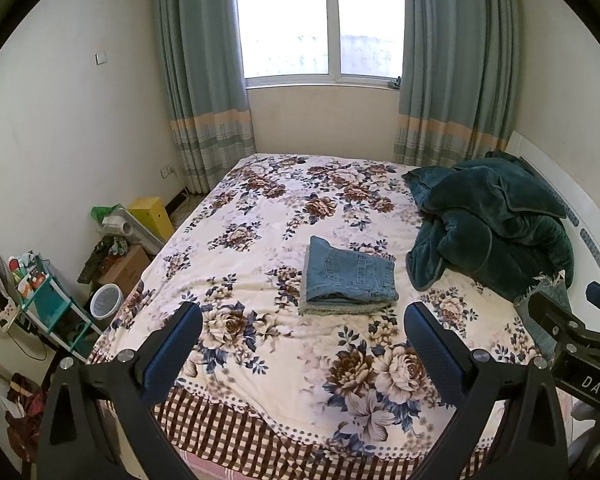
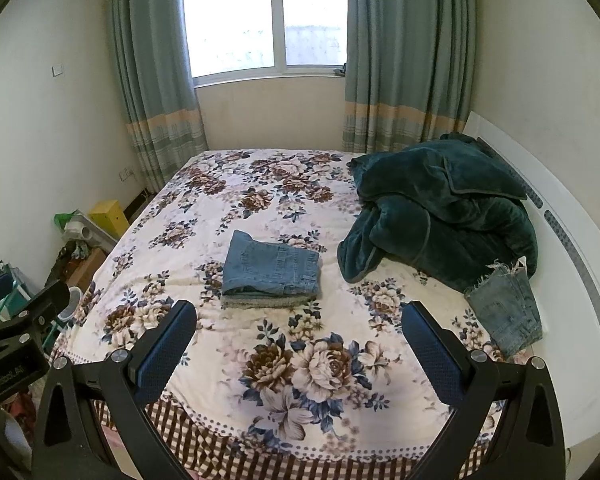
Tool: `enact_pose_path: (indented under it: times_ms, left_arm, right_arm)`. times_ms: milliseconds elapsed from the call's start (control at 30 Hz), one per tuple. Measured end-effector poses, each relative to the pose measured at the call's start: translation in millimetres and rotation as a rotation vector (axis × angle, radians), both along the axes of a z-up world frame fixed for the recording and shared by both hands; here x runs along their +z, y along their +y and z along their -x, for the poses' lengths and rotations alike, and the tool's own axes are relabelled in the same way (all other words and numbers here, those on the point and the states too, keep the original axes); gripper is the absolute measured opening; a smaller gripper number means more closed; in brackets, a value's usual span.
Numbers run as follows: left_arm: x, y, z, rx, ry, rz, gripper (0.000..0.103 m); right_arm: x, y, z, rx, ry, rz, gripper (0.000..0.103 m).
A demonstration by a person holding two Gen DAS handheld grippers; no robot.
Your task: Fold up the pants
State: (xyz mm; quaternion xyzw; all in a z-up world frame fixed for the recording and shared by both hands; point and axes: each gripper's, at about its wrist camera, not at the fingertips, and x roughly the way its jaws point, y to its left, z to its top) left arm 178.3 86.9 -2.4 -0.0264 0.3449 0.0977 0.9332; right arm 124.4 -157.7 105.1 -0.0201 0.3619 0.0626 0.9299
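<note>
Holding both grippers' fingers spread, I see folded blue denim pants (image 1: 350, 278) ahead, between my left gripper (image 1: 303, 350) and right gripper (image 2: 300, 346) fingers.

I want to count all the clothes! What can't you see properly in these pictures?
- Folded jeans: the grey item under them is mostly covered, both views.
- Frayed jeans leg: its upper part is hidden under the green blanket in the right view; the right gripper covers it in the left view.
</note>
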Motion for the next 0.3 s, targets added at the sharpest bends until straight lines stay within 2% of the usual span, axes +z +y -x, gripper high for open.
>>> enact_pose_path:
  times_ms: [300]
  left_arm:
    - [-0.6, 2.7, -1.7, -0.006, 0.003, 0.005, 0.103]
  right_arm:
    - [0.4, -1.3, -1.1, 0.005, 0.003, 0.002, 0.103]
